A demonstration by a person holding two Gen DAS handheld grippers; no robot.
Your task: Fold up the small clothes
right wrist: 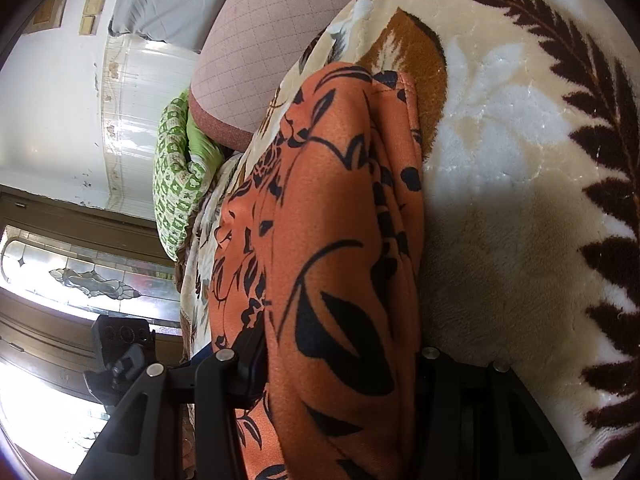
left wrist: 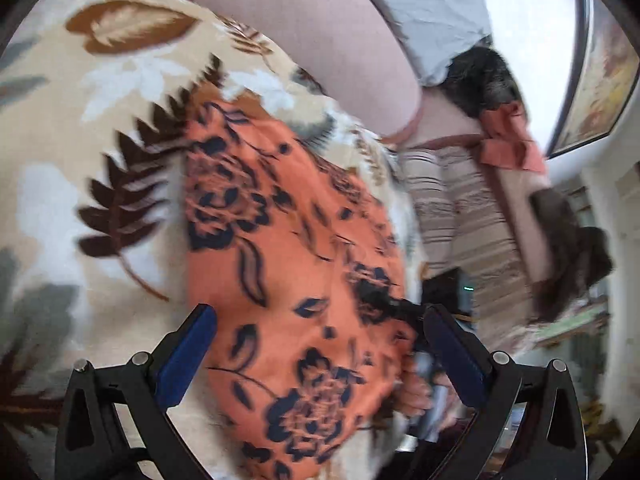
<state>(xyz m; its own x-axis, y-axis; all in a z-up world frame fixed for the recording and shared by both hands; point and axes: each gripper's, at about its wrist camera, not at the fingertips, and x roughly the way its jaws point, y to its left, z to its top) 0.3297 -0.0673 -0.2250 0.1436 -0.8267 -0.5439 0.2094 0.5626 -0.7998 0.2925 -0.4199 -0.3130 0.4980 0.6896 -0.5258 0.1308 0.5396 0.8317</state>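
Gripping bunched orange floral cloth with right gripper; left gripper released. Soft, limp, light; pinch hems.

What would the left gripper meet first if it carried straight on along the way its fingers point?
Most likely the orange floral garment, which fills the gap ahead of the open left gripper and lies on the leaf-patterned blanket. The frame is blurred, so depth is uncertain.
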